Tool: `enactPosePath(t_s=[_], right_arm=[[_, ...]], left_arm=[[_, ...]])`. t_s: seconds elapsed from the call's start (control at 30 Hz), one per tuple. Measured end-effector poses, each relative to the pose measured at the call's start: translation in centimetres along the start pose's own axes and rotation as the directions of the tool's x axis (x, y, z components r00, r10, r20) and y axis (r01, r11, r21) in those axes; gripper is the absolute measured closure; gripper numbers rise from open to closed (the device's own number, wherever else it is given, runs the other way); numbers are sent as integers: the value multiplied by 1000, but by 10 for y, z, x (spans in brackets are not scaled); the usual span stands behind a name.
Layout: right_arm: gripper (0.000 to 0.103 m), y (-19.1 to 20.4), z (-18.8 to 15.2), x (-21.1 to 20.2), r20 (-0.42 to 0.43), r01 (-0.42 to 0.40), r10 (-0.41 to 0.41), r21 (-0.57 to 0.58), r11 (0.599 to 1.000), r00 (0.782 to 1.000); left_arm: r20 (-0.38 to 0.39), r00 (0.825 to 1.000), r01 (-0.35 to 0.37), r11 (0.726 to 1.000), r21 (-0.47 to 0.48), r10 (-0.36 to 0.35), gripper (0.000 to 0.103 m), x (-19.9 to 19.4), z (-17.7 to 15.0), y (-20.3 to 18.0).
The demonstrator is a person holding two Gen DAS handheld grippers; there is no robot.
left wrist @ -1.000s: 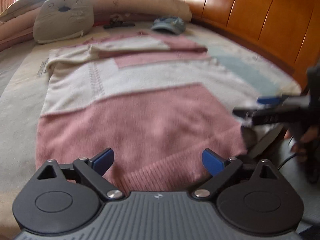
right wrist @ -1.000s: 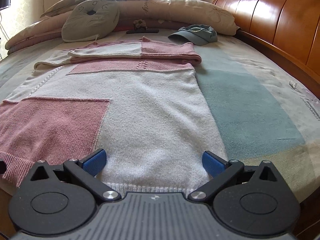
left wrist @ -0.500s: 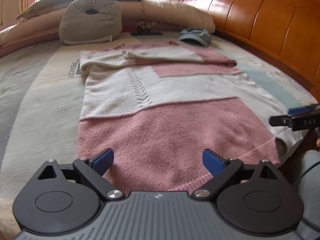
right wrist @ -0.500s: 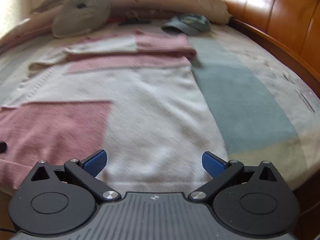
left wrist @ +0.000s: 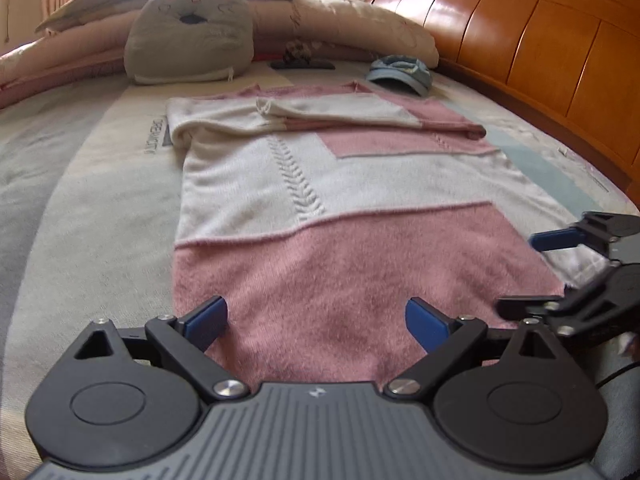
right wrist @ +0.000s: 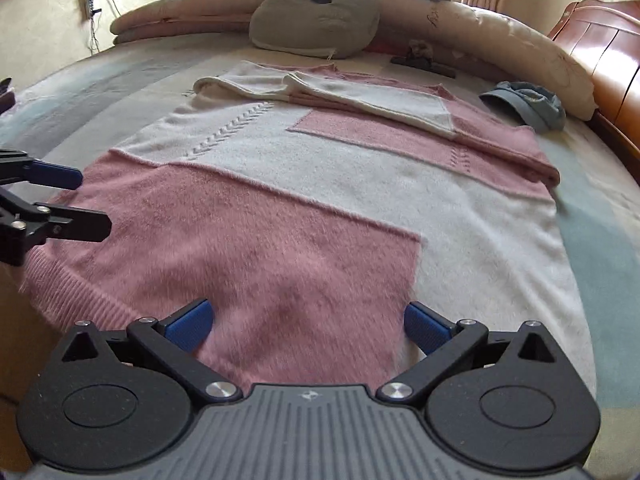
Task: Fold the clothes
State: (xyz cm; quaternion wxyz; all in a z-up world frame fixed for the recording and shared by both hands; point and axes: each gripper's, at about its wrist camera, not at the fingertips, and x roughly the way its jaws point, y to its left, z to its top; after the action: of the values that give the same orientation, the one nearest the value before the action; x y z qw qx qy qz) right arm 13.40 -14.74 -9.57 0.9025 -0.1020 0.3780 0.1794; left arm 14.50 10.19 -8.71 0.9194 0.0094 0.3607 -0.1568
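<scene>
A pink and white knitted sweater (left wrist: 332,208) (right wrist: 320,200) lies flat on the bed, its sleeves folded across the far end. My left gripper (left wrist: 316,322) is open just above the pink hem near its left corner, with nothing between its fingers. My right gripper (right wrist: 306,326) is open over the pink hem, holding nothing. In the left wrist view the right gripper (left wrist: 560,264) shows at the right edge, open, over the hem's right part. The left gripper (right wrist: 60,200) appears at the left edge of the right wrist view, open beside the hem.
A grey cat-face cushion (left wrist: 188,36), rolled quilts (left wrist: 360,28) and a blue cap (left wrist: 400,74) lie beyond the sweater. A dark clip-like object (left wrist: 302,64) sits near the pillows. A wooden headboard (left wrist: 540,40) runs along the right. The striped bedspread (left wrist: 80,200) surrounds the sweater.
Both grippers have shifted left along the hem and stayed open. The right wrist view now looks over the pink panel instead of the white one, and the left gripper has come into it.
</scene>
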Motion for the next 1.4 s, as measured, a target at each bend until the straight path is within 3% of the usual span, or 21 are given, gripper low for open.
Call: enactPosePath(t_s=[0.17,0.37,0.57,0.73,0.83,1.0,1.13,1.23,1.4], right_arm=[[0,-21,-1,-16,-31,-21,21,5,1000,999],[0,-82,50,1,57,69,-70,15,997,996],[0,-137,94,62,75,53,-61,114,992,995],[0,-165,86,104,33,53,-60,190,980,998],[0,-169,73,90,45,78,-86,160,984,995],[0,-165,69,62,-47,164,-158,176,971,986],[0,-134,61,27,37,69,-77,175,982,996],[0,-108,50,22,24,35,-40,162,986,999],[0,-87,15,14,-83,127,-112,198,972,990]], left_arm=[[60,998,7,998,64,-11,7,-4,17,-8],[54,998,21,998,63,-24,7,10,30,-14],[2,1000,3,999,45,-3,7,22,26,-8],[-28,999,-18,1000,20,18,7,32,26,1],[-28,1000,-7,1000,13,8,4,35,25,3],[-21,1000,1,999,40,0,3,34,28,-4],[11,999,47,999,26,-47,3,26,31,-10],[3,998,57,998,23,-57,3,25,29,-14],[-31,996,81,996,-22,-82,3,20,14,-9]])
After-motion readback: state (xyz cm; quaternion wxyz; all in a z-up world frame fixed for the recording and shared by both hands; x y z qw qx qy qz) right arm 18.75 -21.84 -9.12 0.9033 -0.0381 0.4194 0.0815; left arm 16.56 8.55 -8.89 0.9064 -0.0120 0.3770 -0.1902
